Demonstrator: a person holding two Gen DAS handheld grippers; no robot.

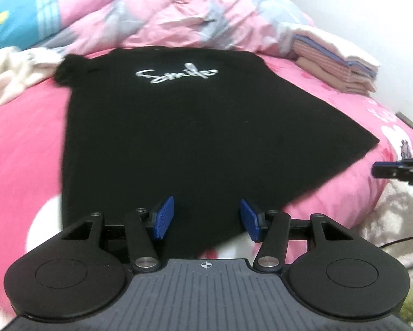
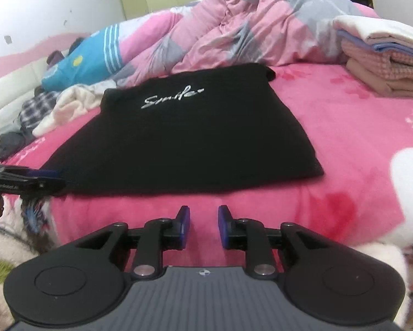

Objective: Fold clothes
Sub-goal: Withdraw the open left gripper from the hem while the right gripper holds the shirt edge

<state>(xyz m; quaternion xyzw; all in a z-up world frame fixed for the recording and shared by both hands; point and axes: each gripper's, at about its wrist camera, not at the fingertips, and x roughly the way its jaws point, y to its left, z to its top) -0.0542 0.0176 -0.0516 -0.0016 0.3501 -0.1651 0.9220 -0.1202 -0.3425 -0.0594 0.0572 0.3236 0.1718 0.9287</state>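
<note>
One black shirt [image 1: 179, 138] lies flat on the bed; left tongs [image 1: 207, 218] and right tongs [image 2: 204, 227] both gape empty

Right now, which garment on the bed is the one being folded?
On the pink bed cover, before the rumpled pink and grey quilt, a black T-shirt lies flat. Only it bears white script lettering; the clothes on its left are crumpled.

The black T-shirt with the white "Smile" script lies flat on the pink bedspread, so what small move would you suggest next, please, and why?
Probably lower the left gripper onto the black T-shirt hem: its open jaws are empty, the near hem lies just beyond them.
</note>
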